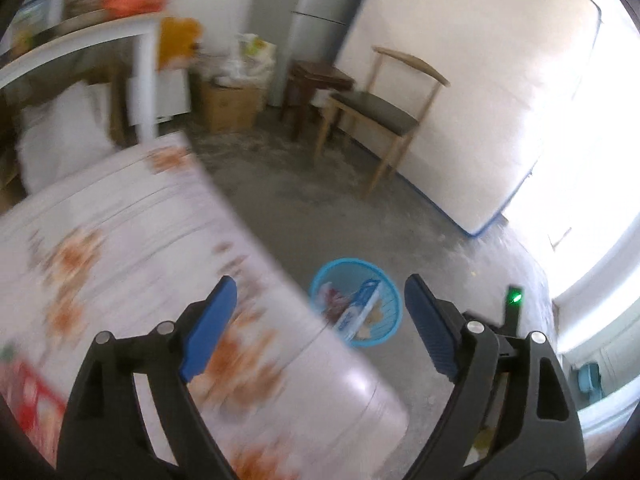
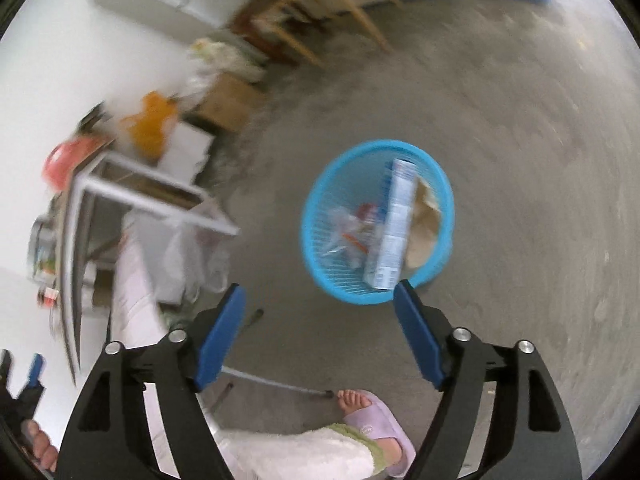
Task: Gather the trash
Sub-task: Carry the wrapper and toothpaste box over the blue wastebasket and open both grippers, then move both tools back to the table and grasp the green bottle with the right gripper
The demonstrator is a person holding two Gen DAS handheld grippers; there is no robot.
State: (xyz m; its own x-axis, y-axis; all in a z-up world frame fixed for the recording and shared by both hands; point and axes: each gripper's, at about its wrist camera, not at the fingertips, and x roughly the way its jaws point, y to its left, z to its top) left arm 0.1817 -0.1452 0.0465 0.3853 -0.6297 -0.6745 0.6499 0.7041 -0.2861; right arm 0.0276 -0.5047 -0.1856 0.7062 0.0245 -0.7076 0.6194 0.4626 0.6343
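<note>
Nearest to me, my left gripper (image 1: 316,320) stands spread wide with nothing between its blue pads (image 1: 208,328); it hangs over the edge of the flowered table (image 1: 120,248), which fills the view from seven to eleven o'clock. At eight o'clock on that table a red packet (image 1: 28,396) shows at the frame's rim, blurred. I judge it to be light printed film or card, the next piece of trash if it is trash at all. I would pinch it across a flat edge, lightly, since thin wrapping crumples and slips.

My right gripper (image 2: 318,312) is likewise released, jaws apart and empty, pointing down at the floor. At six o'clock beneath it a person's foot in a lilac slipper (image 2: 380,424) stands on the concrete.

Just beyond the fingertips, at about one o'clock in the right view and dead ahead in the left, sits the blue basket (image 2: 320,248) on the floor. Inside it lie a long white-and-blue carton (image 2: 394,220), a clear crumpled wrapper (image 2: 344,236) and a tan scrap (image 2: 424,216). The carton looks stiff and light, leaning on the rim; the wrapper soft and slippery. The basket itself seems thin plastic mesh, easy to tip, best taken by its rim.

Farther off, at twelve to one o'clock in the left view, stands a wooden chair (image 1: 376,108), and a cardboard box (image 1: 228,108) sits by the wall.
</note>
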